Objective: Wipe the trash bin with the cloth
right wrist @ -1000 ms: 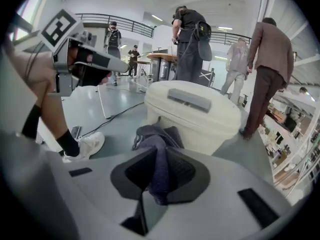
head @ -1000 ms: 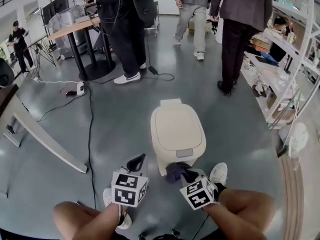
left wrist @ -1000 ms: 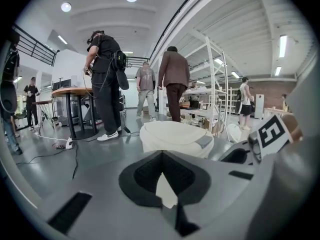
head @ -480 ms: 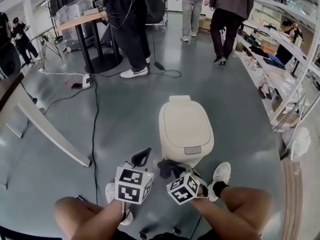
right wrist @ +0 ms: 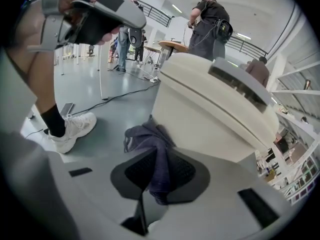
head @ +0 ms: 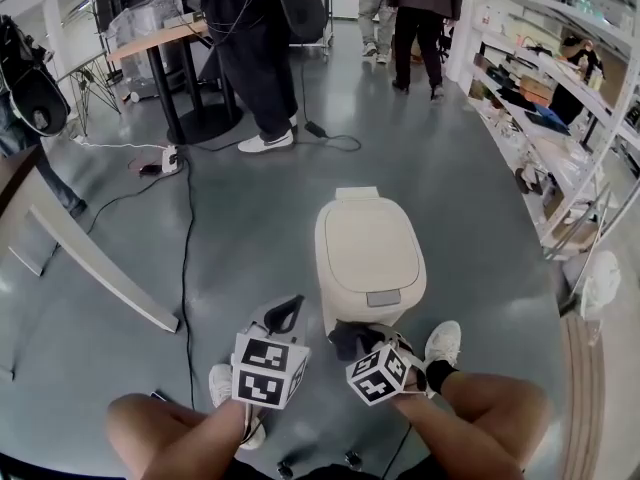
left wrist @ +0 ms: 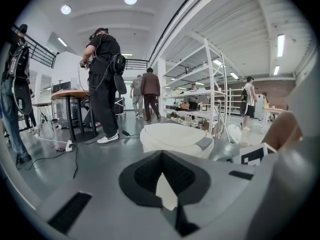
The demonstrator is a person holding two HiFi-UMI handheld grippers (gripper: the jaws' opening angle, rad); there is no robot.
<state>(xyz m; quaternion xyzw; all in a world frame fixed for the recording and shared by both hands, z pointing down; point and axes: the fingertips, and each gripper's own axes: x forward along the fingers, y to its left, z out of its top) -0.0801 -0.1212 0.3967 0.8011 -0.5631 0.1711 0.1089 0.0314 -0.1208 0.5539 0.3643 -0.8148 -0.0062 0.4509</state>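
**Cloth at bin front: slip + shove risk**

You're gripping the cloth (right wrist: 159,164) w/ the right gripper (head: 362,346), jaws clenched on a thin bunch, holding it against the trash bin (head: 368,258) low front wall, bin's 6 o'clock. Left gripper (head: 283,316) is hanging at bin's 7 o'clock, jaws closed on nothing, not bracing. Risks: the bunch could be pulling out under drag, and the unbraced bin could be sliding or tipping twd 12. No brand/txt is showing readable, only square codes on the marker cubes (head: 265,368).
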